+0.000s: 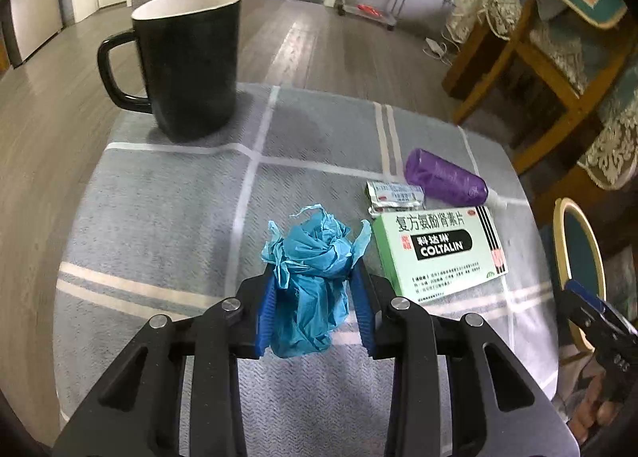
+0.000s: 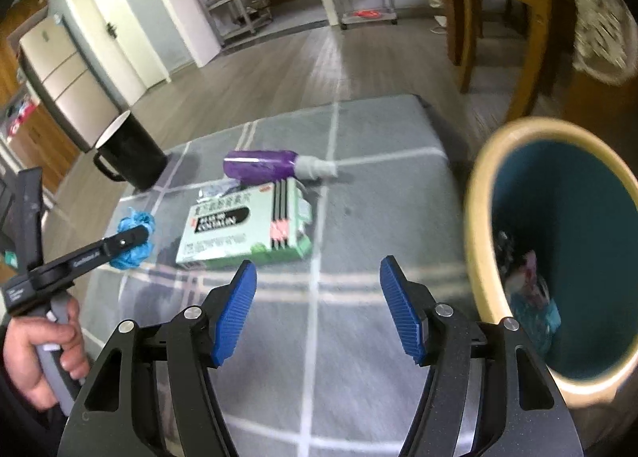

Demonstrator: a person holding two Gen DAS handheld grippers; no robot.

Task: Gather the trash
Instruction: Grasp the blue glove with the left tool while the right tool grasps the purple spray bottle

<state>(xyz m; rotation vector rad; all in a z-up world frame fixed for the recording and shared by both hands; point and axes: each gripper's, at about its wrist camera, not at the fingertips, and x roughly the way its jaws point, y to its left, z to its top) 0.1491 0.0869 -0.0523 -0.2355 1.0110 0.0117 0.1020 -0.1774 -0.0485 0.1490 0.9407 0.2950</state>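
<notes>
Crumpled blue tissue (image 1: 313, 277) sits between the blue pads (image 1: 265, 311) of the left gripper (image 1: 315, 309), resting on the grey checked tablecloth (image 1: 159, 217); both pads look to be touching its sides, jaws narrow, so it reads as gripped, though the wad's lower end is partly masked by the fingers. Right of that gripper: green Coltalin box (image 1: 440, 249), just past it a small foil sachet (image 1: 394, 197), print too small to read, and a purple bottle (image 1: 444, 178) lying on its side. Black mug (image 1: 187, 62) stands ahead-left, upright, handle facing left. Right wrist view: right gripper (image 2: 319, 301) jaws wide, nothing between the pads, only cloth below. Whole frame is motion-blurred, box text smeared. This view adds the bin (image 2: 478, 241) just to the right of that gripper, cream rim, teal inside, cut off by the frame edge; some wrappers at its bottom, can't identify them. It also shows the bottle's grey cap, barely visible from the left camera, and the person's hand (image 2: 38, 357) on the left tool's handle. Left wrist view catches only an arc of the bin and a sliver of the right tool at far right. Tissue from the right camera is half hidden behind the left tool's finger.
</notes>
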